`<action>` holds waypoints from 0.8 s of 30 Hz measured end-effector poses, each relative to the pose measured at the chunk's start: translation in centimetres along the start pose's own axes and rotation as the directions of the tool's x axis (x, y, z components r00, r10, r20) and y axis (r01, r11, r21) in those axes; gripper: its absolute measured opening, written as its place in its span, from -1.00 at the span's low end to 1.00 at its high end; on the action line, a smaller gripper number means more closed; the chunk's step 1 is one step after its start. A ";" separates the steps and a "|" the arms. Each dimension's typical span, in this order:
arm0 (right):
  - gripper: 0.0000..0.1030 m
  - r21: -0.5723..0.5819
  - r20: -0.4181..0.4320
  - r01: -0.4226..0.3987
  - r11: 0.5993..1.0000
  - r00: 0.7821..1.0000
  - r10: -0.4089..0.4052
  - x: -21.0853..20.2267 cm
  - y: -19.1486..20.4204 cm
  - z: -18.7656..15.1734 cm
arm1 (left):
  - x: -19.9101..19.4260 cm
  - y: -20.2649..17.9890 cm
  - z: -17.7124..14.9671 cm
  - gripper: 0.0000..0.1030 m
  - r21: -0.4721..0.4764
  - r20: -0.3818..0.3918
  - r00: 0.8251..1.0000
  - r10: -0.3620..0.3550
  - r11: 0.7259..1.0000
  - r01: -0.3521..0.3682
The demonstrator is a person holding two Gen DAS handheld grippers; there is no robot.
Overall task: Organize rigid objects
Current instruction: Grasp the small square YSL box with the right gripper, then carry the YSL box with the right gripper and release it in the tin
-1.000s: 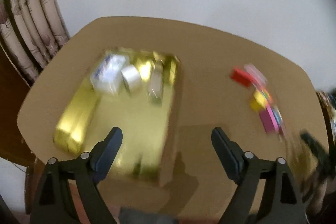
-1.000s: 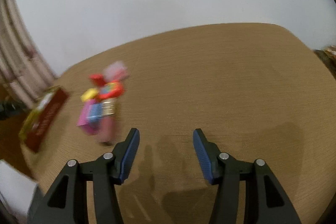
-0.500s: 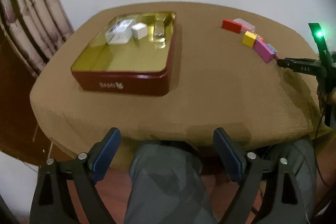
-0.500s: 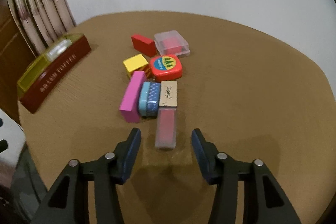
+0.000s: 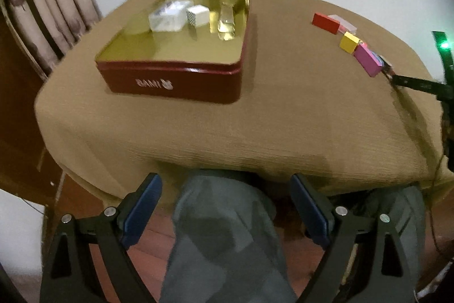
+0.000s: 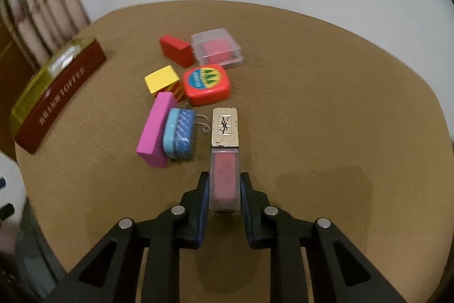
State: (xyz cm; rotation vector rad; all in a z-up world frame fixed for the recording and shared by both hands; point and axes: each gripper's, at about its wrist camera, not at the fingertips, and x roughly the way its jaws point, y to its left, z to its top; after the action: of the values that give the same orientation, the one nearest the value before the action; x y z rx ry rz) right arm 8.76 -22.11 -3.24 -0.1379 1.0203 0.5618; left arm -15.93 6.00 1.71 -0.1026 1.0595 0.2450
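Observation:
My right gripper is shut on a pink lip-gloss tube with a gold cap that lies on the tan table. Just beyond the tube sits a cluster: a pink block, a blue case, a yellow block, a red rounded case, a red block and a clear box. The red tin at the table's left holds white boxes and a clear bar. My left gripper hangs off the table's near edge, its jaws opening with nothing between them.
A person's grey trouser legs sit under the table's near edge. Curtains hang at the left and a white wall stands behind. The right gripper's dark body reaches in by the pink block.
The right gripper came up to the lip-gloss tube and shut on it. The left gripper drew back from above the tin to beyond the table's near edge.

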 end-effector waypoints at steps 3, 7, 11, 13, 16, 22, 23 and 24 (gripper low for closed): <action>-0.61 0.085 0.042 -0.039 0.996 0.999 0.035 -2.1 -0.8 -0.6 | -0.2 0.1 -0.4 0.80 0.011 0.003 1.000 0.016 1.000 -0.016; -0.61 0.120 0.099 -0.127 0.985 0.988 0.115 -5.2 0.5 0.1 | -0.3 0.9 -0.9 0.80 -0.014 -0.016 1.000 0.001 1.000 -0.001; -0.61 0.064 0.138 -0.241 0.968 0.963 0.230 -7.3 5.9 3.3 | -0.1 2.2 -1.0 0.80 -0.064 -0.035 0.999 -0.008 0.998 0.006; -0.61 0.033 0.145 -0.298 0.954 0.946 0.290 -7.9 8.9 4.9 | 0.0 3.1 -1.0 0.79 -0.101 -0.040 0.999 -0.017 0.995 0.013; -0.61 -0.020 0.129 -0.388 0.921 0.913 0.387 -7.5 14.5 8.0 | 0.1 4.4 -1.0 0.79 -0.152 -0.046 0.998 -0.045 0.988 0.037; -0.61 -0.085 0.021 -0.482 0.872 0.874 0.485 -3.6 25.1 13.3 | -0.4 6.2 -1.1 0.79 -0.203 -0.024 0.999 -0.044 0.978 0.038; -0.61 -0.080 -0.004 -0.497 0.864 0.867 0.498 -2.6 26.5 13.9 | -0.5 6.3 -1.1 0.79 -0.206 -0.019 0.999 -0.044 0.978 0.039; -0.61 -0.082 -0.025 -0.505 0.859 0.863 0.504 -1.6 27.9 14.5 | -0.6 6.4 -1.1 0.79 -0.208 -0.016 0.999 -0.046 0.977 0.042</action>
State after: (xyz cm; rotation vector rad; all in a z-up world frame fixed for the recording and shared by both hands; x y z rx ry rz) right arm 5.15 6.34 9.80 0.0596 1.0369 1.0878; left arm -18.71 11.94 1.90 -0.3171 1.0487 0.3152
